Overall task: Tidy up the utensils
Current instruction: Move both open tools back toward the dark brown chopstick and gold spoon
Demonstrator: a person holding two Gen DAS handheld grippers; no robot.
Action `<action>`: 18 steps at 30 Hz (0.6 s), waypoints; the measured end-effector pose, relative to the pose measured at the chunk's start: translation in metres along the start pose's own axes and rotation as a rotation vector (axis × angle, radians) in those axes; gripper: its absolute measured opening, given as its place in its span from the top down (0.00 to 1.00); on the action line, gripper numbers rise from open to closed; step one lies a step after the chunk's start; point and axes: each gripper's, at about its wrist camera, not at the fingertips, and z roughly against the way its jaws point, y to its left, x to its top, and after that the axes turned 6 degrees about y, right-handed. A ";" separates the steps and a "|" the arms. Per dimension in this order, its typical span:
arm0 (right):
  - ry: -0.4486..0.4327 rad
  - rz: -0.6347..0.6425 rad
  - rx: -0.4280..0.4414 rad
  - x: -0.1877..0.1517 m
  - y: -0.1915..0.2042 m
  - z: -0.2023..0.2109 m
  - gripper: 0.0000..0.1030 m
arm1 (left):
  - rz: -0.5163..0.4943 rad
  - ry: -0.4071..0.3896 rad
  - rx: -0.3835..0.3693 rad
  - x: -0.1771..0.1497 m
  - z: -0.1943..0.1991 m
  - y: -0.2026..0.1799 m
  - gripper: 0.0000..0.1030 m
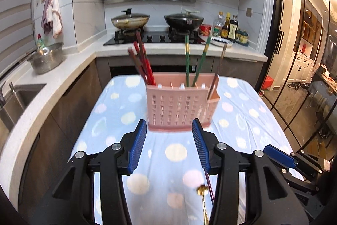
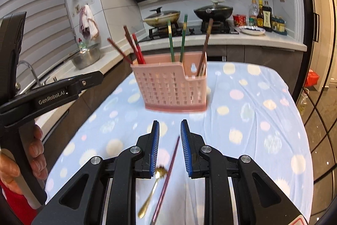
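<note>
On the dotted blue tablecloth (image 2: 252,111), the left gripper (image 1: 169,142) hovers with its blue-padded fingers (image 1: 138,147) spread wide and nothing between them, aimed at the pink utensil caddy (image 1: 179,107) standing upright just ahead. In the caddy's left compartment lean the red and dark-brown chopsticks (image 1: 145,64); the middle compartment holds the green chopsticks (image 1: 187,60), and the small right compartment holds a brown pair (image 2: 205,50). Nearer the camera, a gold spoon (image 2: 154,185) and a single dark purple chopstick (image 2: 168,172) lie side by side on the cloth, touching or nearly so. The right gripper (image 2: 169,147) hangs above them, its fingers (image 2: 185,149) apart and empty, the chopstick's far end showing in the gap between them.
</note>
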 end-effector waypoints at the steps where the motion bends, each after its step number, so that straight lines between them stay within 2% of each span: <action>1: 0.011 0.007 -0.009 -0.009 0.001 0.001 0.79 | -0.001 0.011 0.001 -0.008 0.000 -0.001 0.58; 10: 0.165 0.063 -0.020 -0.104 0.020 -0.003 0.79 | 0.005 0.120 0.026 -0.083 -0.005 -0.007 0.58; 15: 0.245 0.058 0.015 -0.138 0.031 -0.019 0.79 | 0.032 0.192 0.021 -0.117 -0.012 -0.004 0.58; 18: 0.262 0.060 0.026 -0.147 0.037 -0.024 0.79 | 0.048 0.229 0.026 -0.133 -0.018 0.001 0.58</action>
